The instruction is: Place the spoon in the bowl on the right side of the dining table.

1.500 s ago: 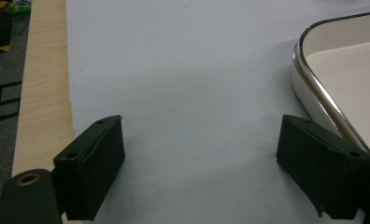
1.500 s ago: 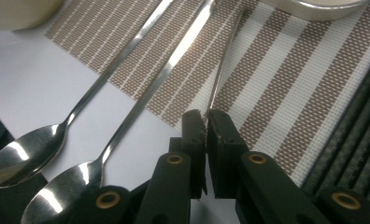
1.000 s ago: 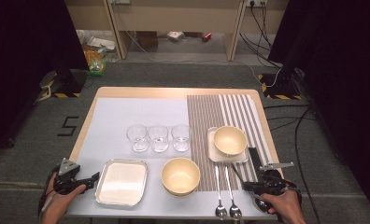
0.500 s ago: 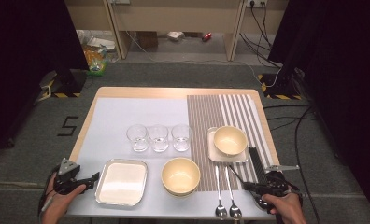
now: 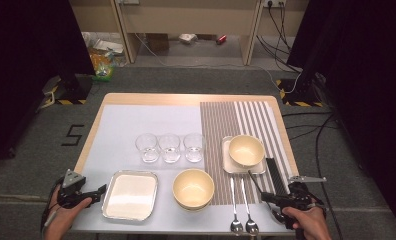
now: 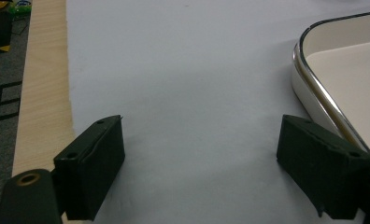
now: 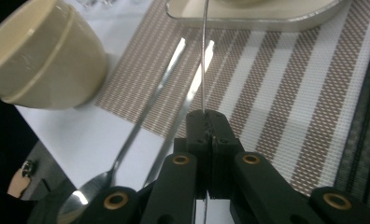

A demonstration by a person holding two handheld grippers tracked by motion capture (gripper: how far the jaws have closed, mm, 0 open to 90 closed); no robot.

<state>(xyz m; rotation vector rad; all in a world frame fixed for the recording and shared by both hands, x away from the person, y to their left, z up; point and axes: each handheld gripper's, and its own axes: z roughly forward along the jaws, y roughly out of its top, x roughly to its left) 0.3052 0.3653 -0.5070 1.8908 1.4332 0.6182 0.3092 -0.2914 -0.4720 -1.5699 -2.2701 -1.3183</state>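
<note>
Right gripper (image 7: 205,122) jaws clamp a thin metal utensil handle (image 7: 203,56), lifted for placing; left gripper (image 6: 202,163) jaws gape beside the white steel-rimmed tray (image 6: 342,79).

the left black two-jaw gripper (image 6: 199,179) has blocky matte jaws with small screw holes and a brass-ringed pivot. a grey three-cornered plate (image 5: 72,178) sits on top of it. the right black two-jaw gripper (image 7: 210,122) shows three brass-ringed pivots on its linkage arms.

glasses (image 5: 169,148) – 3 | bowls (image 5: 193,188) – 2 | spoons (image 5: 234,205) – 3 | trays (image 5: 130,196) – 2
</note>
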